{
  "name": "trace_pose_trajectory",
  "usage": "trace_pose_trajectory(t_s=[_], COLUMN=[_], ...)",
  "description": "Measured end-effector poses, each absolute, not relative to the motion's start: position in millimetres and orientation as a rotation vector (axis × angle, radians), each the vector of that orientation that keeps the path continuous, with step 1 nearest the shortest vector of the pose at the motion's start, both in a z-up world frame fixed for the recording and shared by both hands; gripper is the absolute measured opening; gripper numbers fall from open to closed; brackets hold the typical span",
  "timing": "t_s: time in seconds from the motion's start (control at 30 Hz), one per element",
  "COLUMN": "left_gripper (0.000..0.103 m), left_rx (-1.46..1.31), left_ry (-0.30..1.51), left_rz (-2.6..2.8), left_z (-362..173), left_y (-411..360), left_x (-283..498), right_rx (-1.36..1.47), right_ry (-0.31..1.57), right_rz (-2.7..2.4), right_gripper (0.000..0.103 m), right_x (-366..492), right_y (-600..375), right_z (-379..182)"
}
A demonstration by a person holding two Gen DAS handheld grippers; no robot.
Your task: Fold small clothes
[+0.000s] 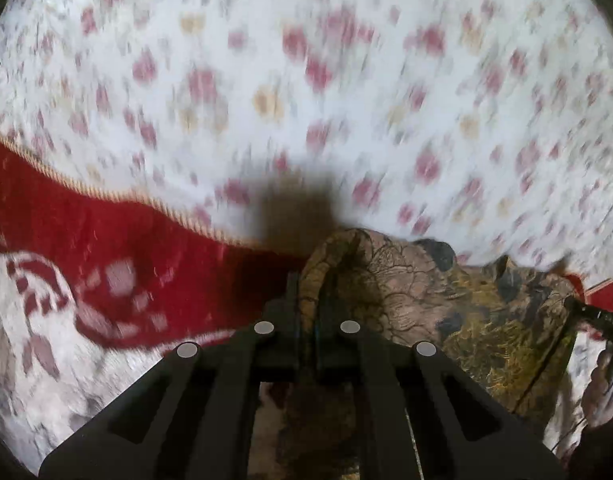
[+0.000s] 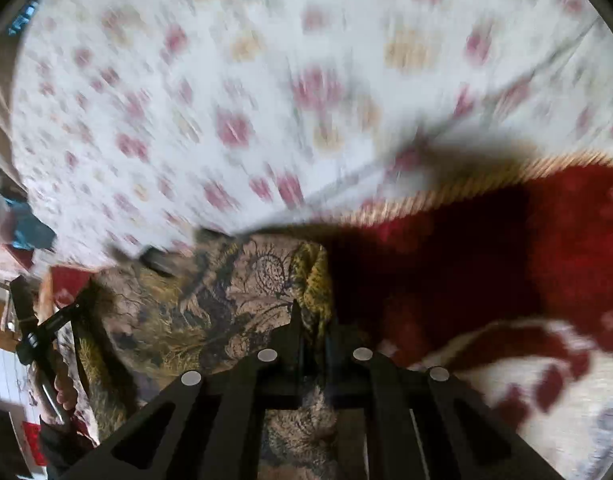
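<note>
A small patterned garment (image 1: pixel 466 300) in beige, yellow and dark print hangs between my two grippers above the bed. My left gripper (image 1: pixel 309 280) is shut on one top corner of it, with cloth bunched between the fingers. My right gripper (image 2: pixel 312 312) is shut on the other corner of the same garment (image 2: pixel 210 300). The right gripper's handle shows at the right edge of the left wrist view (image 1: pixel 598 316); the left one shows at the left edge of the right wrist view (image 2: pixel 38 332). Both views are blurred by motion.
A white sheet with red and yellow flowers (image 1: pixel 306 80) covers the bed beyond the garment. A red and white blanket with a braided cream edge (image 1: pixel 106 240) lies beneath and also shows in the right wrist view (image 2: pixel 506 248). A blue object (image 2: pixel 26 232) lies at the far left.
</note>
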State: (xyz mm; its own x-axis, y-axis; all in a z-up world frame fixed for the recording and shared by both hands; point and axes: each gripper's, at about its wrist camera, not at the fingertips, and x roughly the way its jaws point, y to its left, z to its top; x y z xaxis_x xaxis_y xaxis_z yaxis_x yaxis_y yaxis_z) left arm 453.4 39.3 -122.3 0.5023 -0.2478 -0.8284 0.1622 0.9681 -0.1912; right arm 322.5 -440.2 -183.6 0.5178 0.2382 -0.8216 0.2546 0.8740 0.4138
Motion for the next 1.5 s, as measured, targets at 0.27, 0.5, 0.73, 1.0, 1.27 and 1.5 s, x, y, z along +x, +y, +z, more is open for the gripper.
trace_pose_trajectory(t_s=[0.27,0.5,0.73,1.0,1.27,1.5], left_gripper=[0.003,0.011,0.067,0.069,0.069,0.068], left_rx=[-0.036,0.064,0.034,-0.115,-0.152,-0.27], left_ry=[1.008,1.18,0.955,0.905,0.943,1.041], left_rz=[-0.204,-0.166,-0.113,-0.138,-0.166,-0.173], left_z=[-134.2,-210.2,-120.5,-78.4,-107.6,-140.8], left_y=[24.0,12.5,59.9,75.3,66.5,100.8], left_x=[493.2,506.1,413.9,218.2,94.2,64.3], right_rx=[0.485,0.492,0.522,0.643,0.652,0.6], right_ry=[1.002,1.194,0.999,0.846,0.881,1.002], right_rz=[-0.062,-0.093,-0.027,0.021,-0.06,-0.205], right_gripper=[0.006,0.015,0.088,0.088,0.088,0.083], right_x=[339.5,354.6,258.9,76.8,-18.0,-73.1], right_y=[-444.8,-451.4,-433.0,-364.2,-305.3,-293.2], right_z=[-173.9,-246.7,-151.2,-87.2,-123.1,-162.4])
